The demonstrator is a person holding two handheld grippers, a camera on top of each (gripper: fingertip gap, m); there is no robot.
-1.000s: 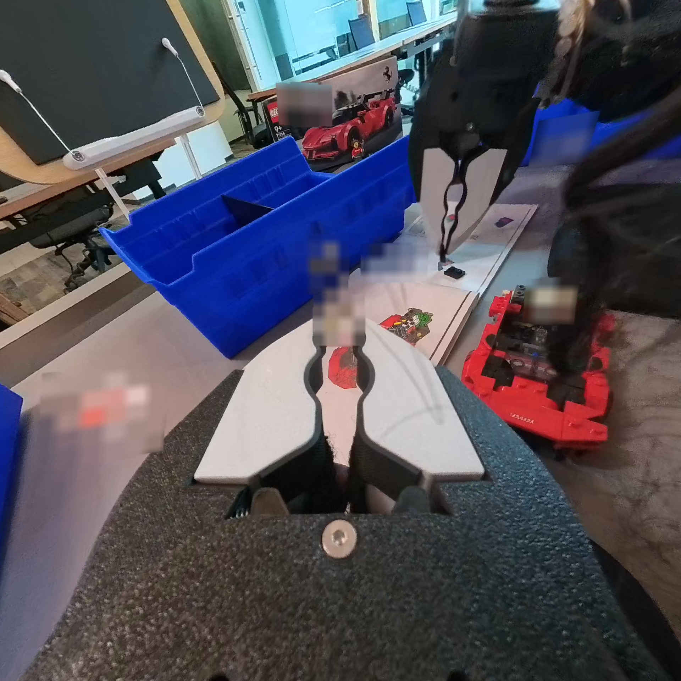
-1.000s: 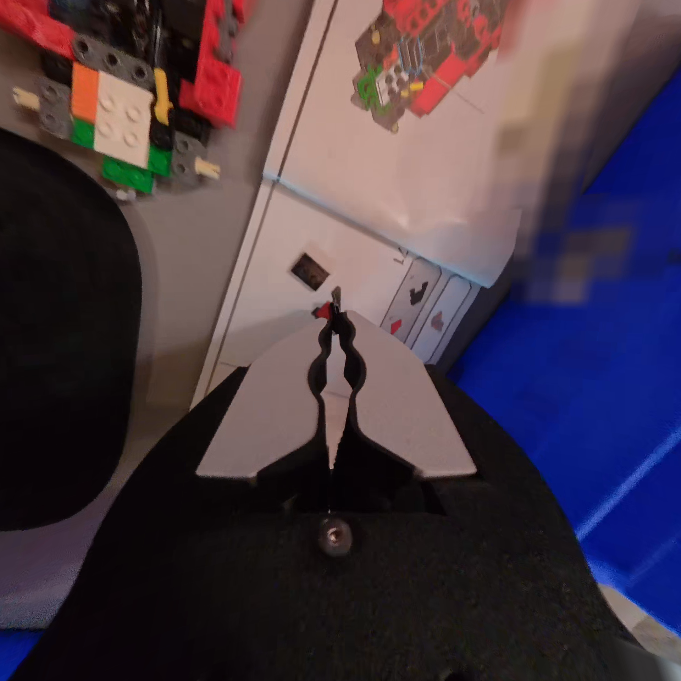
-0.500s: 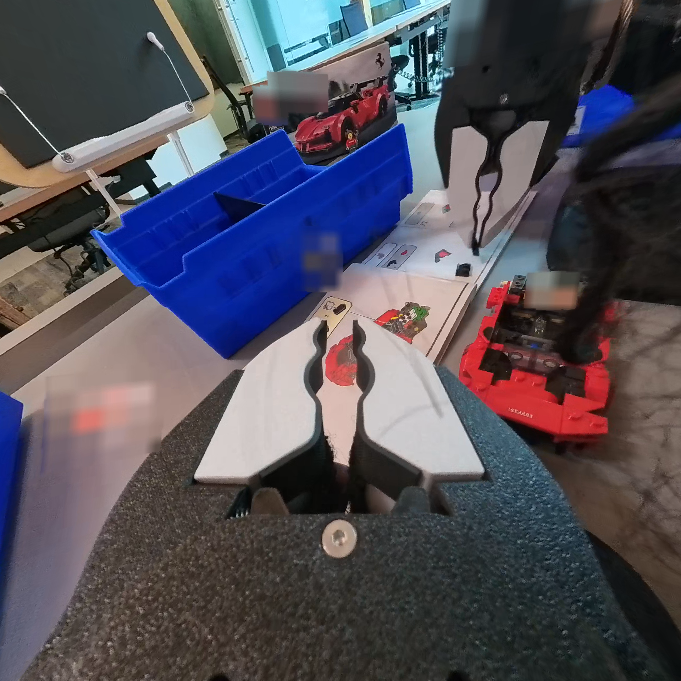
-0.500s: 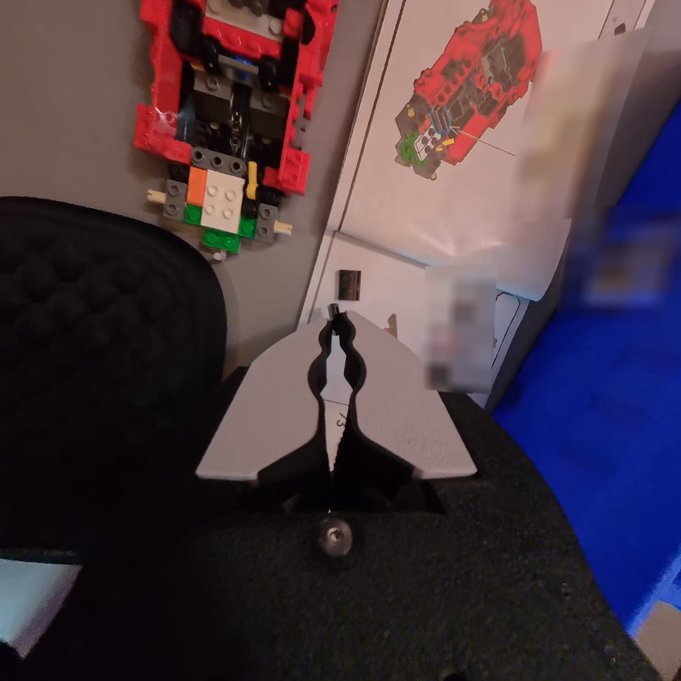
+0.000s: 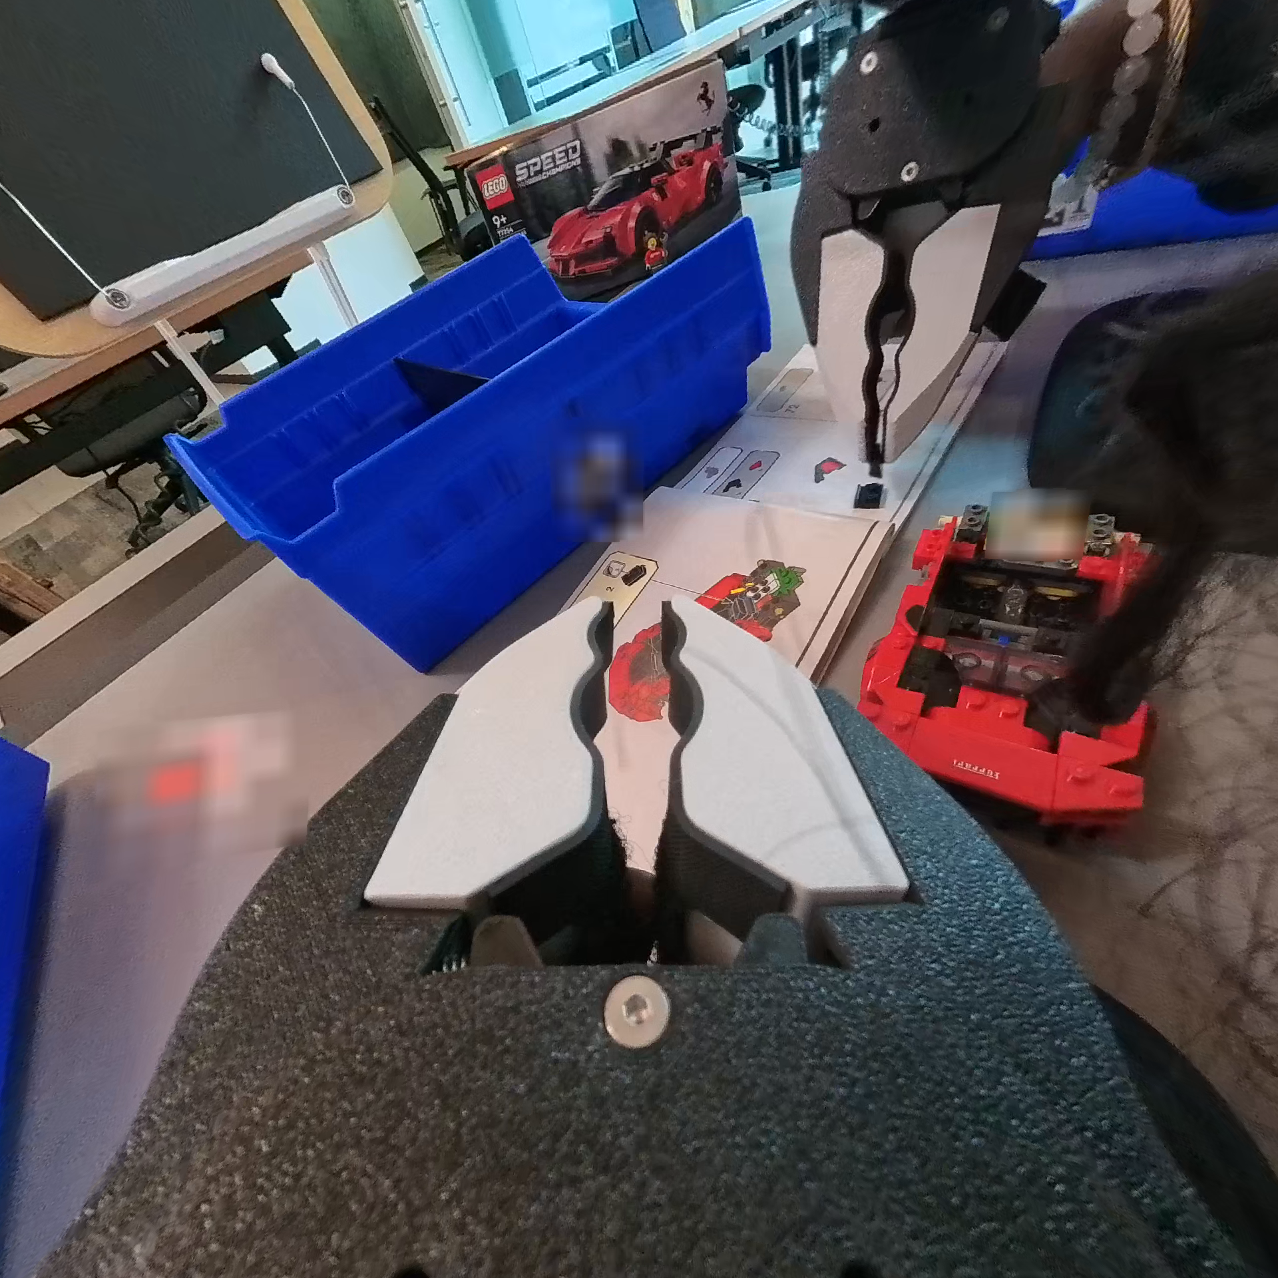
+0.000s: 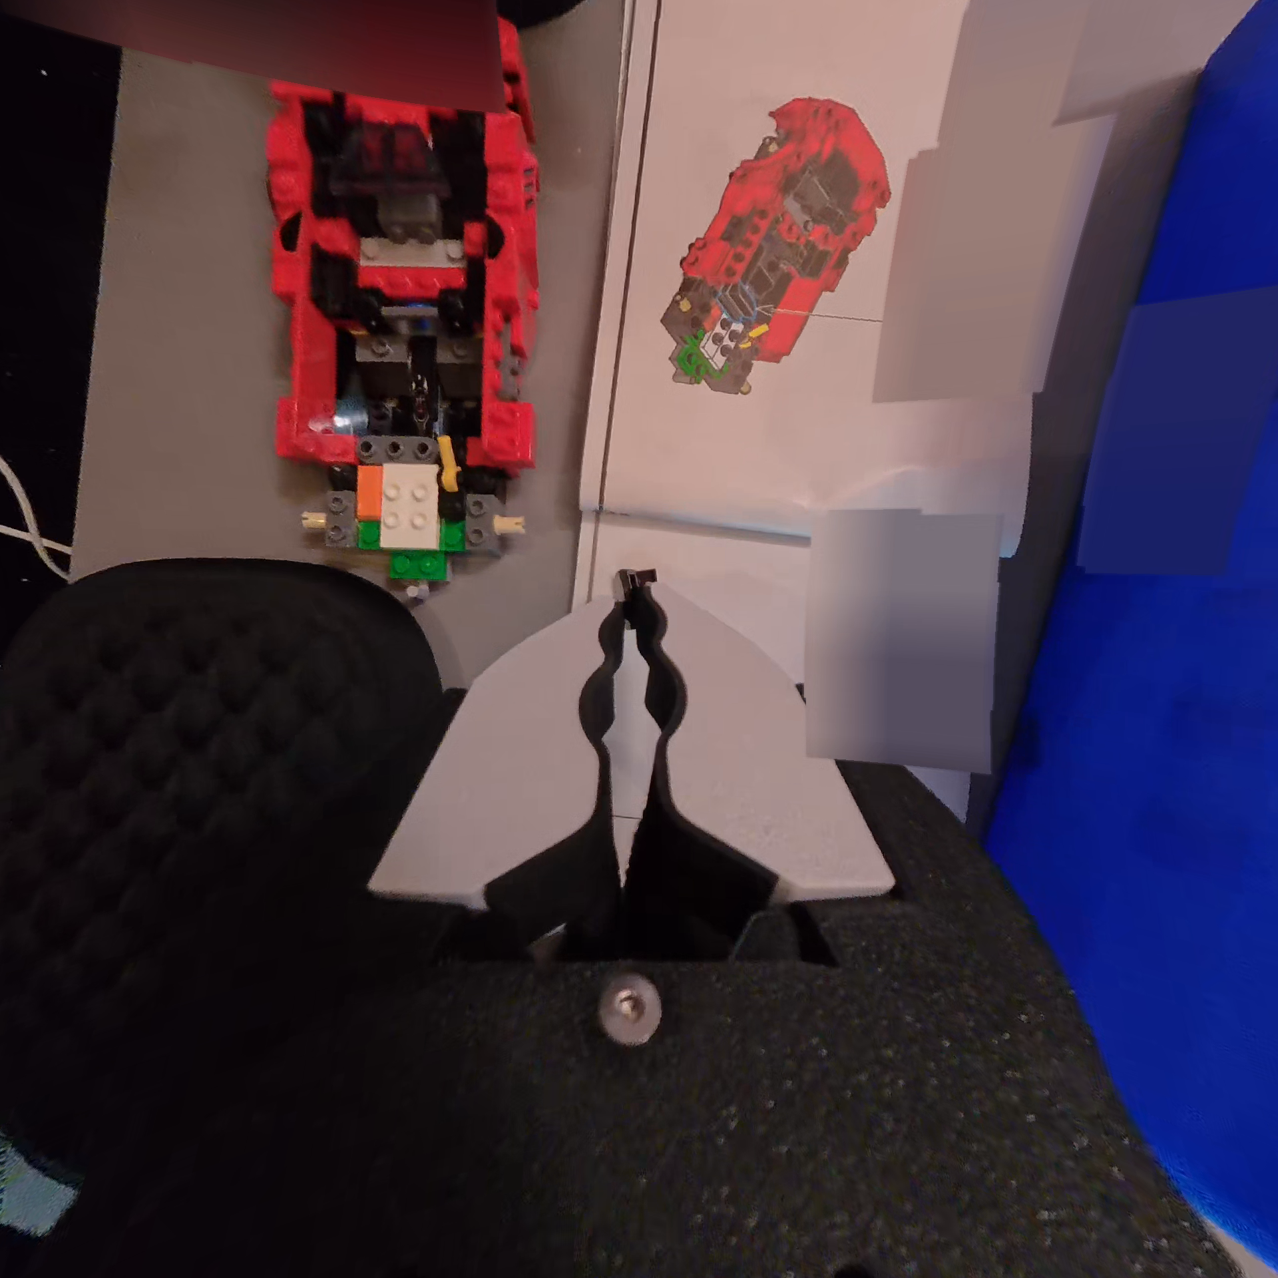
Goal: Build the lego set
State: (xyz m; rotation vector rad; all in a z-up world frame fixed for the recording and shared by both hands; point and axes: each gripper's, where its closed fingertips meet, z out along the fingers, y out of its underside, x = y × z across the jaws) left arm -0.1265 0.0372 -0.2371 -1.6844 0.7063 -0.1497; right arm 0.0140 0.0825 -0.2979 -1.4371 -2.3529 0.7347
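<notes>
Lego car [image 5: 996, 684] just beside booklet [image 5: 747, 553] edge | right gripper [image 5: 873, 453] fingers together above black piece [image 5: 869, 495] | left gripper [image 5: 636, 612] fingers apart, empty

blue bin [image 5: 484, 442] walls left; red car [image 5: 1003, 664] right; booklet [image 5: 747, 553] between, low.

The cardboard box [image 5: 608, 200] standing behind the blue bin [image 5: 484, 498] carries a brand logo, a line of white lettering, an age mark and a small number on its printed front; the red car model [image 5: 968, 726] has tiny lettering on its front edge; the open instruction booklet [image 5: 726, 553] shows small numerals in its parts panels, too small to read surely; other patches are blurred over.
</notes>
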